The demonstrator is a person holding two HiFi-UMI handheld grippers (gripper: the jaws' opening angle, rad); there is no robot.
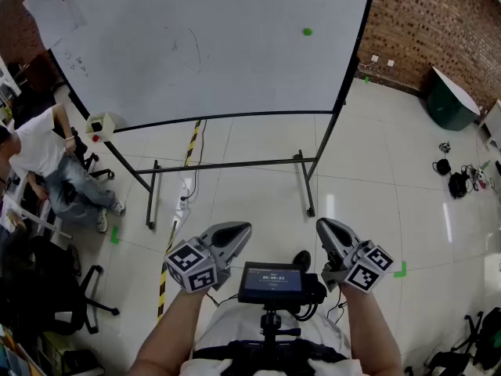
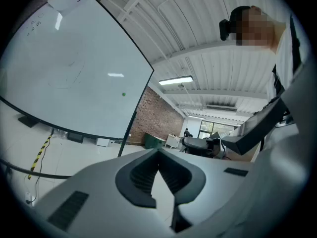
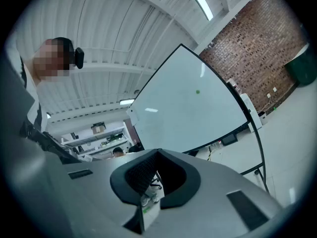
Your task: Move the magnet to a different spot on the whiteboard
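Note:
A small green magnet (image 1: 306, 31) sticks to the upper right of the whiteboard (image 1: 211, 45); it also shows as a green dot in the left gripper view (image 2: 123, 94) and the right gripper view (image 3: 197, 91). Both grippers are held low and close to my body, far from the board. My left gripper (image 1: 241, 229) is shut with nothing between its jaws, whose tips meet (image 2: 158, 150). My right gripper (image 1: 322, 225) is also shut and empty, with its tips together (image 3: 157, 152). Both point level toward the whiteboard (image 2: 64, 68).
The board stands on a black frame with floor legs (image 1: 307, 186). Yellow-black tape (image 1: 176, 225) runs across the tiled floor. A person sits at the left (image 1: 47, 159) near an office chair (image 1: 74, 288). A green bin (image 1: 448, 100) and cables (image 1: 458, 180) lie at the right.

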